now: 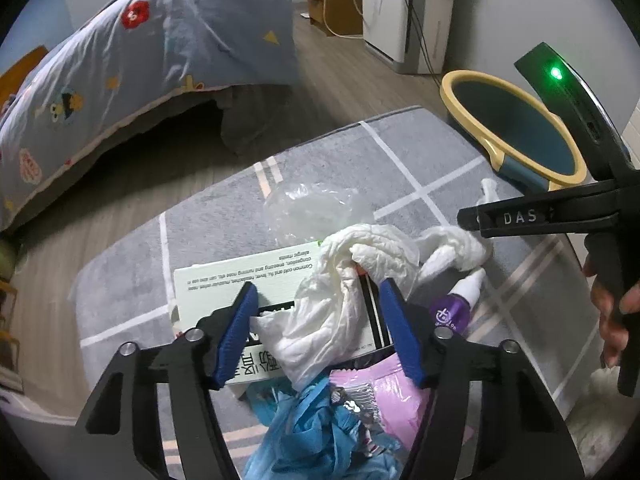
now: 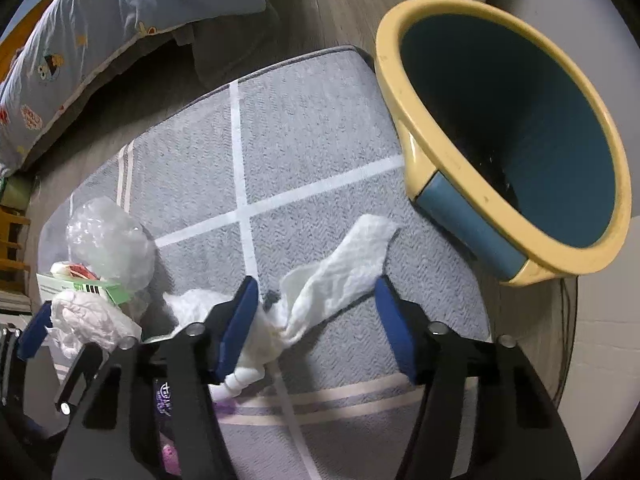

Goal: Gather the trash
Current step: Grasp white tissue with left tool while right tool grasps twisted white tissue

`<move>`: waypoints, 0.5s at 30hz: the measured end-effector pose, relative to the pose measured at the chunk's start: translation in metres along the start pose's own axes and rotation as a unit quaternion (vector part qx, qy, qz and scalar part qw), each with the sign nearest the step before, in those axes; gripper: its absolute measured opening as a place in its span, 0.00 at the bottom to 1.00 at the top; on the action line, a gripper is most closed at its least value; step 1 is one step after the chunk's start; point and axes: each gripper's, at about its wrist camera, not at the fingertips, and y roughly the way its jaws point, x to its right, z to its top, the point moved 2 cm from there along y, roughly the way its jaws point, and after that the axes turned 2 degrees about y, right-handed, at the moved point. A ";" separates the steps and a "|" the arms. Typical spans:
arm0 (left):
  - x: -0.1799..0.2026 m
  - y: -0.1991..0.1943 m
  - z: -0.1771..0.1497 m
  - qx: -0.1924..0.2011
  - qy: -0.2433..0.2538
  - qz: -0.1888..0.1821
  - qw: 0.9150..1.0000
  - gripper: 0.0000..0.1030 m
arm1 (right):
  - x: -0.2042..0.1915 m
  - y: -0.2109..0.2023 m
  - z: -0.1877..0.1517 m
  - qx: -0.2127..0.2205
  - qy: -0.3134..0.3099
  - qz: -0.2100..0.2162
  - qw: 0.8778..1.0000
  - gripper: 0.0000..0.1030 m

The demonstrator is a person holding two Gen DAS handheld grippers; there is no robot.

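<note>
Trash pile on a grey rug (image 2: 320, 128). Left gripper (image 1: 316, 320) spread astride a crumpled tissue (image 1: 320, 320) on a box (image 1: 240, 276); right gripper (image 2: 316, 320) spread around a twisted tissue (image 2: 332, 276). Bin (image 2: 404, 120) nearby; contents cannot be told.

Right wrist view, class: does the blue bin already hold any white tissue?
No. The bin shows only dark inside; the tissue lies on the rug.

rug (image 2: 320, 128): bin (image 2: 400, 92) at right edge | tissue (image 2: 344, 272) centre | box (image 1: 224, 284) left, under wipe (image 1: 340, 304)
</note>
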 end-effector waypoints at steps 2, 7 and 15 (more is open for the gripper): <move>0.001 -0.001 0.000 -0.001 0.008 0.008 1.000 0.42 | -0.001 0.000 -0.001 0.003 -0.003 -0.007 1.000 0.37; -0.002 -0.003 0.001 -0.002 0.010 0.011 1.000 0.18 | 0.004 -0.004 -0.002 0.009 0.012 0.002 1.000 0.19; -0.009 -0.025 0.011 0.033 -0.004 -0.004 0.999 0.13 | 0.007 -0.028 0.006 0.052 0.020 0.049 0.997 0.12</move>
